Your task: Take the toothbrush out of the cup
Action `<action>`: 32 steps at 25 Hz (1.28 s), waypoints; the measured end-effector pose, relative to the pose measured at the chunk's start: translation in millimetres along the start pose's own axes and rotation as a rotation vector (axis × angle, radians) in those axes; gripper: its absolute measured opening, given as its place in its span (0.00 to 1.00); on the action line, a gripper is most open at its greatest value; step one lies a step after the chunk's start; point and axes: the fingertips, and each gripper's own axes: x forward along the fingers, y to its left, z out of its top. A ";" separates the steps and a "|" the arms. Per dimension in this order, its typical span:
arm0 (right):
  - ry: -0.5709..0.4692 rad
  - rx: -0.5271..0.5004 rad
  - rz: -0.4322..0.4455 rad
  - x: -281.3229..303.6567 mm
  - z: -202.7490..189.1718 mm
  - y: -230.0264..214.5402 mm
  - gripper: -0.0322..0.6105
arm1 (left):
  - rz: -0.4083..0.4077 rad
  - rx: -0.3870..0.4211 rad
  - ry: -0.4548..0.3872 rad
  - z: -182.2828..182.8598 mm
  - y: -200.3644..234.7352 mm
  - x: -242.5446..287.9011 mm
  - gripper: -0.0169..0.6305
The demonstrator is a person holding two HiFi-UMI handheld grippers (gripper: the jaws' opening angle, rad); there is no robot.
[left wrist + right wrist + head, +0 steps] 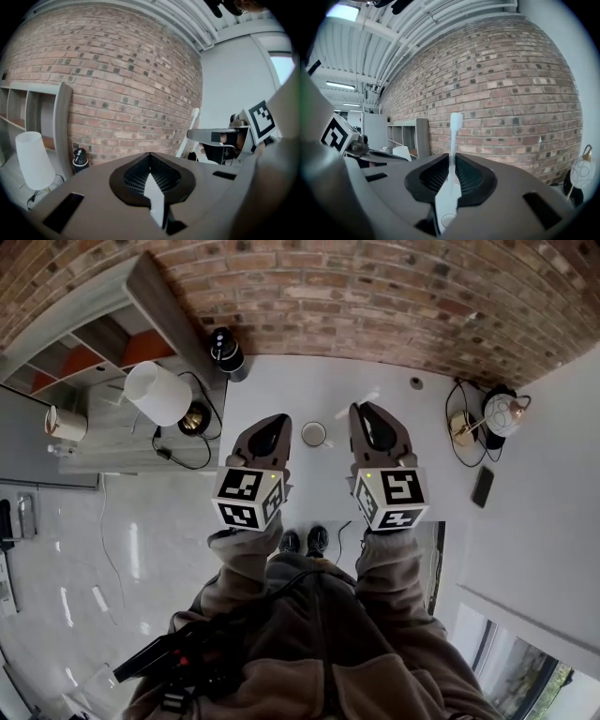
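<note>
A white cup [314,434] stands on the white table [281,381], between my two raised grippers. My right gripper [367,413] is shut on a white toothbrush [453,140]. The handle lies between the jaws and the bristle head [456,119] points up and forward, clear of the cup. The brush tip [368,397] shows just past the right jaws in the head view. It also shows in the left gripper view as the toothbrush [189,133]. My left gripper [270,427] is level with the cup's left side. In its own view the left gripper [150,157] is shut, with nothing held.
A white lamp shade [157,393] and a black bottle [225,351] stand at the table's left, beside a grey shelf unit [84,343]. A globe lamp [502,413] and a dark phone [483,486] lie to the right. A brick wall [375,287] runs behind the table.
</note>
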 end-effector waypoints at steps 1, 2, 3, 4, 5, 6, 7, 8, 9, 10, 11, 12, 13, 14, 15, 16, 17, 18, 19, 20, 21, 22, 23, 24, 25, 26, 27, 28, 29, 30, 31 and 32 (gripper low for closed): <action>-0.014 -0.009 -0.006 -4.6 10.8 -0.1 0.12 | -0.013 0.015 -0.022 12.0 -5.7 -2.4 0.03; -0.030 -0.016 -0.010 -8.7 21.5 0.4 0.12 | -0.025 0.028 -0.044 24.1 -11.1 -4.9 0.03; -0.046 -0.024 -0.012 -12.1 31.8 1.2 0.12 | -0.036 0.039 -0.066 35.9 -15.8 -7.1 0.03; -0.063 -0.032 -0.014 -15.3 41.4 2.1 0.12 | -0.045 0.049 -0.086 46.9 -19.9 -8.9 0.03; -0.078 -0.040 -0.015 -18.3 49.8 2.9 0.12 | -0.054 0.058 -0.104 56.8 -23.6 -10.4 0.03; -0.092 -0.047 -0.016 -21.3 57.3 3.5 0.12 | -0.062 0.066 -0.120 65.6 -27.1 -11.8 0.03; -0.106 -0.053 -0.018 -24.2 64.2 3.8 0.12 | -0.068 0.074 -0.136 73.7 -30.2 -13.2 0.03; -0.118 -0.060 -0.020 -27.1 71.1 4.0 0.12 | -0.073 0.083 -0.150 81.4 -33.1 -14.7 0.03; -0.132 -0.066 -0.021 -29.8 78.3 4.0 0.12 | -0.077 0.092 -0.164 88.9 -35.6 -16.3 0.03; -0.145 -0.074 -0.023 -32.3 85.7 3.8 0.12 | -0.079 0.102 -0.179 96.6 -37.8 -17.8 0.03; -0.160 -0.081 -0.025 -34.5 93.2 3.6 0.12 | -0.081 0.112 -0.194 104.2 -39.7 -19.2 0.03; -0.176 -0.088 -0.026 -36.5 100.5 3.3 0.12 | -0.083 0.122 -0.209 111.6 -41.4 -20.3 0.03; -0.192 -0.095 -0.028 -38.3 107.3 3.0 0.12 | -0.083 0.131 -0.224 118.7 -43.1 -21.3 0.03; -0.206 -0.100 -0.030 -40.1 113.3 2.6 0.12 | -0.084 0.141 -0.237 125.2 -44.8 -22.2 0.03; -0.219 -0.105 -0.032 -41.8 118.7 2.2 0.12 | -0.085 0.150 -0.249 131.1 -46.5 -23.1 0.03; -0.230 -0.109 -0.034 -43.4 123.3 1.9 0.12 | -0.086 0.156 -0.260 136.4 -48.1 -23.9 0.03; -0.240 -0.111 -0.036 -44.7 127.2 1.4 0.12 | -0.088 0.160 -0.270 141.1 -49.6 -24.7 0.03; -0.249 -0.112 -0.038 -45.6 130.7 0.9 0.12 | -0.091 0.164 -0.279 145.3 -50.9 -25.3 0.03; -0.259 -0.113 -0.040 -46.1 133.9 0.3 0.12 | -0.093 0.169 -0.287 149.1 -52.0 -25.6 0.03; -0.268 -0.114 -0.041 -46.1 137.1 -0.2 0.12 | -0.095 0.175 -0.295 152.6 -52.8 -25.7 0.03; -0.277 -0.116 -0.042 -46.0 140.1 -0.5 0.12 | -0.097 0.180 -0.301 155.7 -53.6 -25.7 0.03; -0.284 -0.119 -0.042 -45.7 143.0 -0.6 0.12 | -0.097 0.185 -0.307 158.5 -54.2 -25.5 0.03; -0.292 -0.123 -0.040 -45.6 145.8 -0.7 0.12 | -0.097 0.190 -0.312 161.0 -54.9 -25.1 0.03; -0.299 -0.127 -0.039 -45.6 148.4 -1.0 0.12 | -0.097 0.196 -0.317 163.3 -55.9 -24.5 0.03; -0.306 -0.131 -0.037 -45.7 150.8 -1.4 0.12 | -0.097 0.201 -0.322 165.5 -57.0 -24.0 0.03; -0.311 -0.135 -0.036 -45.9 152.8 -1.8 0.12 | -0.097 0.205 -0.328 167.6 -58.4 -23.7 0.03; -0.316 -0.139 -0.036 -46.2 154.5 -2.2 0.12 | -0.098 0.210 -0.334 169.6 -59.7 -23.6 0.03; -0.320 -0.143 -0.036 -46.4 156.0 -2.5 0.12 | -0.098 0.214 -0.341 171.5 -60.6 -23.5 0.03; -0.324 -0.147 -0.035 -46.3 157.3 -2.6 0.12 | -0.097 0.218 -0.346 173.0 -60.8 -23.2 0.03; -0.328 -0.151 -0.034 -46.0 158.3 -2.8 0.12 | -0.095 0.221 -0.350 174.2 -60.5 -22.5 0.03; -0.331 -0.154 -0.032 -45.5 159.1 -3.1 0.12 | -0.092 0.222 -0.352 175.2 -59.9 -21.6 0.03; -0.333 -0.156 -0.031 -45.0 159.6 -3.8 0.12 | -0.088 0.224 -0.354 176.1 -59.4 -20.6 0.03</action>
